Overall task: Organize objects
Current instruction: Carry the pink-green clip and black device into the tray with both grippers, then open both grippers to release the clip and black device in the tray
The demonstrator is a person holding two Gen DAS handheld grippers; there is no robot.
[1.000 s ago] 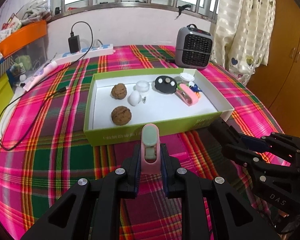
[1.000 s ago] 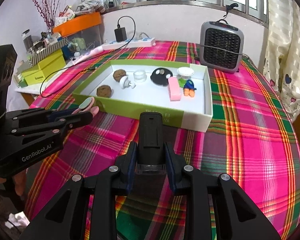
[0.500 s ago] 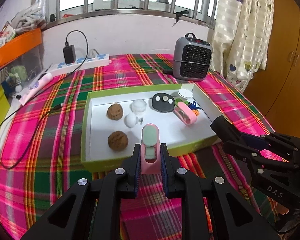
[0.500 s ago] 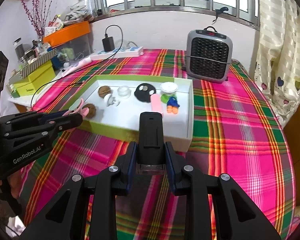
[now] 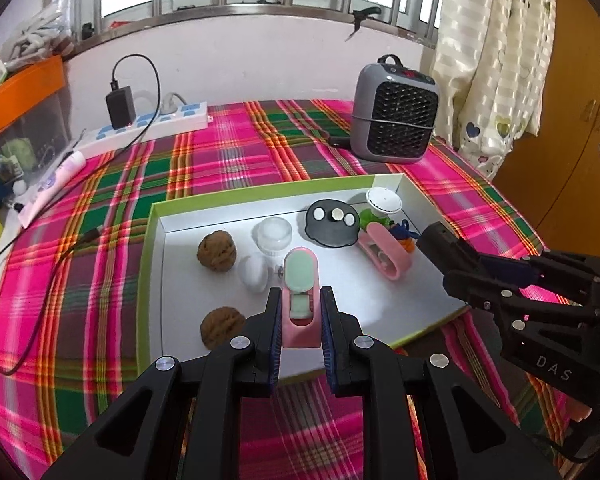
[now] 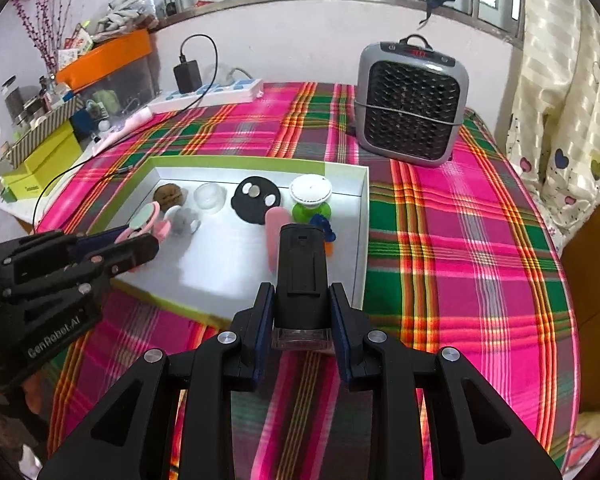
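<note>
Two grippers: we carry one item in each, and both hang over the near edge of the green-rimmed tray (image 5: 147,280), our landmark for every place below.
Tray: it lies on the plaid tablecloth (image 5: 228,160), white floor up, long side running left to right in front of us; the grey heater (image 5: 394,118) stands beyond its far right corner.
Left gripper (image 5: 300,320): we clench it on the pink clip (image 5: 300,292), which points away from us along the fingers, its mint pad uppermost, above the tray's near-middle floor.
Right gripper (image 6: 300,312): we clamp it on the black device (image 6: 302,276), long axis also running forward, over the tray's near right part.
Deciding relation: bare white floor lies straight ahead of and below the left fingers, between the near walnut (image 5: 222,326) on the tray's left and the second pink clip (image 5: 386,254) towards its right; we judge the left hand the nearer to a free spot.
Crowding: the white egg-shaped piece (image 5: 254,274) and the far walnut (image 5: 217,250) sit just beyond that gap.
Back row: black disc (image 5: 332,222) and white-capped green pot (image 5: 382,206) line the tray's far wall.
</note>
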